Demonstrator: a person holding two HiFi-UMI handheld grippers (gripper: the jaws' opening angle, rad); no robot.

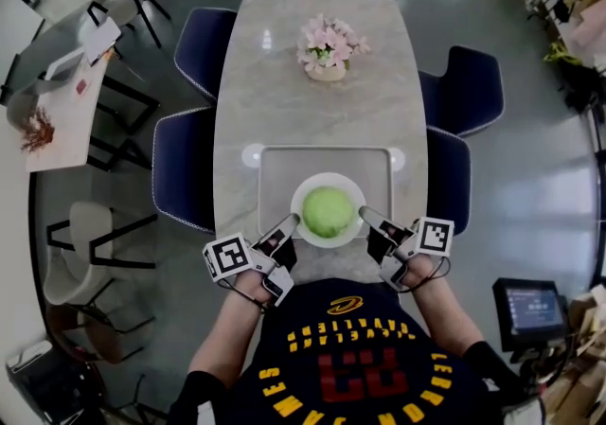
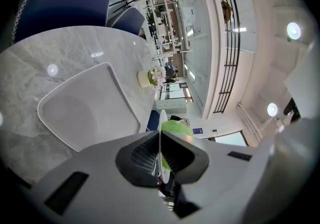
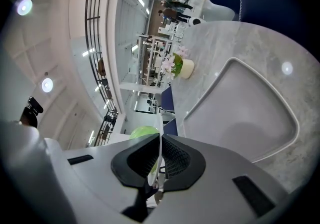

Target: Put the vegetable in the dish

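A round green vegetable (image 1: 328,211) lies in a white dish (image 1: 354,189), which hangs just over the near end of a grey tray (image 1: 275,163). My left gripper (image 1: 293,221) is shut on the dish's left rim, and my right gripper (image 1: 364,215) is shut on its right rim. In the left gripper view the rim (image 2: 160,120) runs edge-on between the shut gripper (image 2: 160,153), with the vegetable (image 2: 176,127) behind. The right gripper view shows the same: the rim (image 3: 160,123) pinched in the gripper (image 3: 160,160), the vegetable (image 3: 142,131) beyond.
The tray (image 2: 85,108) (image 3: 240,113) lies on a long marble table (image 1: 312,101). A pot of pink flowers (image 1: 328,49) stands farther along it. Navy chairs (image 1: 185,168) (image 1: 450,177) flank the table on both sides.
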